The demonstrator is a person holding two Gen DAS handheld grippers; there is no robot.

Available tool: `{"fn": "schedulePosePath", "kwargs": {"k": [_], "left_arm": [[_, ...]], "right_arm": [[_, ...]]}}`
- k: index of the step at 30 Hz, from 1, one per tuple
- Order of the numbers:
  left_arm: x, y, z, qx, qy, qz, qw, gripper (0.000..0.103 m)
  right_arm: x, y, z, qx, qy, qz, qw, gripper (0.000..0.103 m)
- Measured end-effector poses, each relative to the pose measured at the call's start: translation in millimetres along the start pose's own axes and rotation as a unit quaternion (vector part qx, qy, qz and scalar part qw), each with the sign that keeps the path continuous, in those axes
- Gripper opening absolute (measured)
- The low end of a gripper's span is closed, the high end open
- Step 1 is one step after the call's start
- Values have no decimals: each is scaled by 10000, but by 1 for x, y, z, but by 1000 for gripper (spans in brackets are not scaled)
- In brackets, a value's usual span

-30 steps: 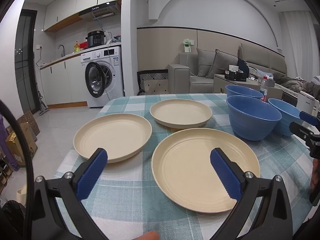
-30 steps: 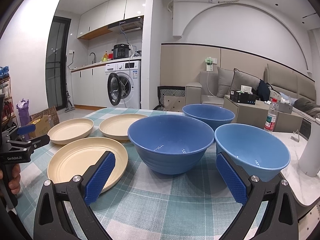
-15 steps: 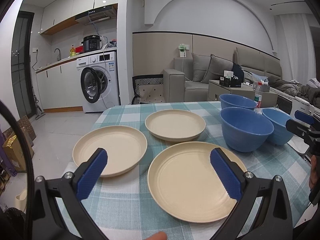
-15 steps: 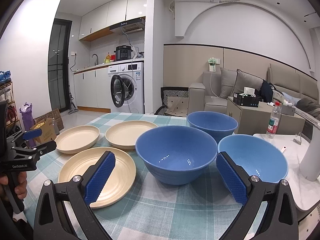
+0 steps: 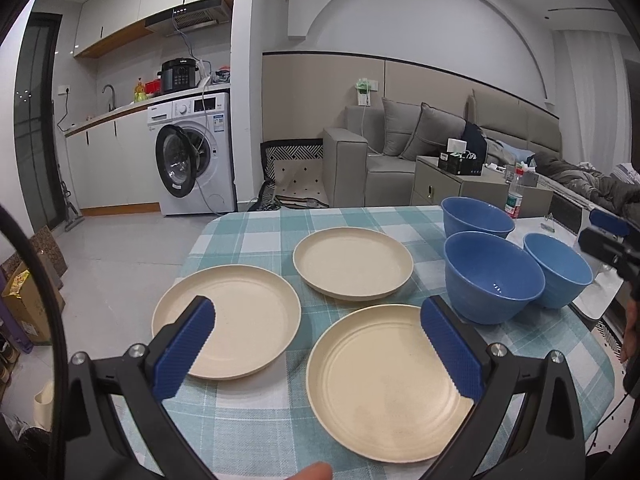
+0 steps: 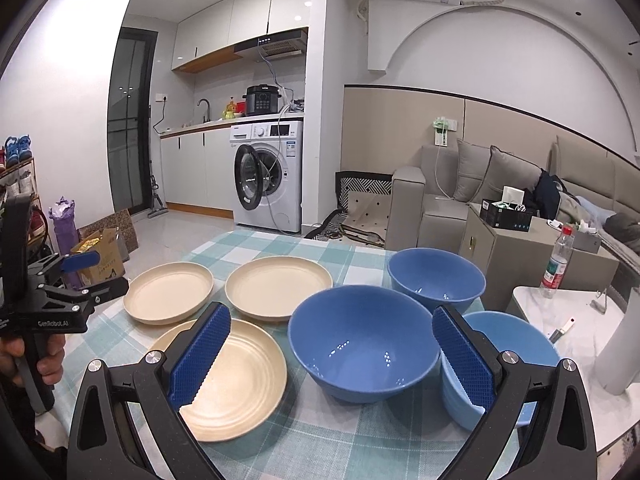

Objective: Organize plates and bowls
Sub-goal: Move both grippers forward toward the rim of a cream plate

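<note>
Three cream plates lie on the checked tablecloth (image 5: 260,232): a left plate (image 5: 226,332), a far plate (image 5: 352,262) and a near plate (image 5: 384,384). To their right stand three blue bowls: a far bowl (image 5: 478,216), a middle bowl (image 5: 492,276) and a lighter right bowl (image 5: 558,276). My left gripper (image 5: 316,312) hovers open above the gap between the left and near plates, holding nothing. My right gripper (image 6: 331,320) is open above the middle bowl (image 6: 362,344), with the right bowl (image 6: 516,344) beside its right finger. Nothing is stacked.
A white side table (image 6: 576,332) adjoins the right edge, carrying a plastic bottle (image 6: 556,264) and a tall white object (image 6: 624,340). The cloth's left edge drops to the floor, where a cardboard box (image 6: 100,256) sits. A sofa (image 5: 380,160) and washing machine (image 5: 192,156) stand beyond.
Both grippers have drawn back and risen, so plates and bowls look smaller and farther. Nothing on the table has moved. Both grippers stay open.
</note>
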State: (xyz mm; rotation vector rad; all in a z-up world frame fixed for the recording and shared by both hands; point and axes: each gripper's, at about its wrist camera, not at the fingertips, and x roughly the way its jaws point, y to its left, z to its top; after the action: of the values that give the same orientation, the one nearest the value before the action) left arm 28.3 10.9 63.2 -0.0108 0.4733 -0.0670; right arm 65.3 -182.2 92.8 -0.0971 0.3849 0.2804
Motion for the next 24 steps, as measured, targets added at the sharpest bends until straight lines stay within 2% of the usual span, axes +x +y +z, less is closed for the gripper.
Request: {"fn": "schedulePosePath", "kwargs": {"k": [3,9,14,24], "left_arm": [[4,1,4,88,88,154,9998,103],[18,11,13,33,400,152,9991,103],[27,19,21,-55,446,132,9989,103],[46,40,34,-309,503,134,9982,103]], "right_arm": [[6,-3,13,113,154,126,9997,103],[21,-9,35,208,334,85,9992,103],[29,-7,46,32,307,122,9994,103],[60,3,62,-13,677,475,9966,103]]}}
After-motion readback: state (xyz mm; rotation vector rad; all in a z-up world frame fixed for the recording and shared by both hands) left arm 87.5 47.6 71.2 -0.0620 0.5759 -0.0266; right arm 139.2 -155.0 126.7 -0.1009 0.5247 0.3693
